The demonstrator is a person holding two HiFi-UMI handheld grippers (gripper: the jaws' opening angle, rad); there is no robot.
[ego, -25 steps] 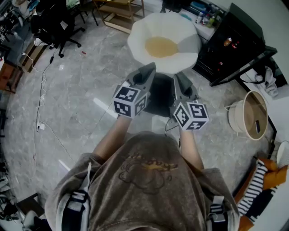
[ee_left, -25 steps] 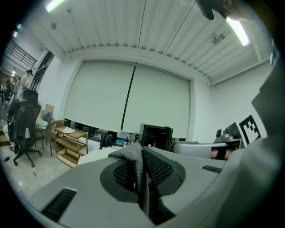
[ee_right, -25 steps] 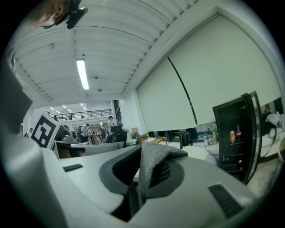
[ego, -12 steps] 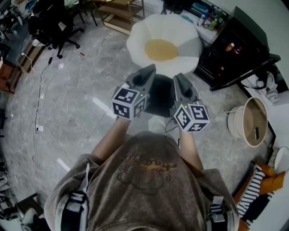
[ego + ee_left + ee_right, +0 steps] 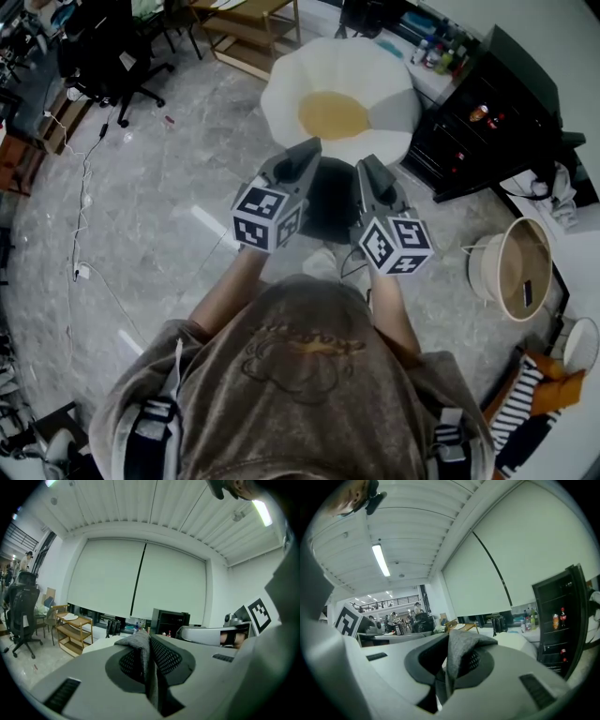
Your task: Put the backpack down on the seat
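My left gripper (image 5: 146, 639) and right gripper (image 5: 457, 651) are both squeezed nearly shut, each pinching a fold of grey fabric (image 5: 139, 645) from the backpack (image 5: 330, 199). It hangs dark between them, just in front of the white seat (image 5: 286, 84) with the yellow cushion (image 5: 333, 115), not on it yet.

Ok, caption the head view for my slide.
The left hand-held gripper and right hand-held gripper grip a dark backpack in front of the white seat.

Right gripper (image 5: 453, 663) pinches grey backpack fabric (image 5: 464, 644) — black cabinet (image 5: 555, 616) beyond.
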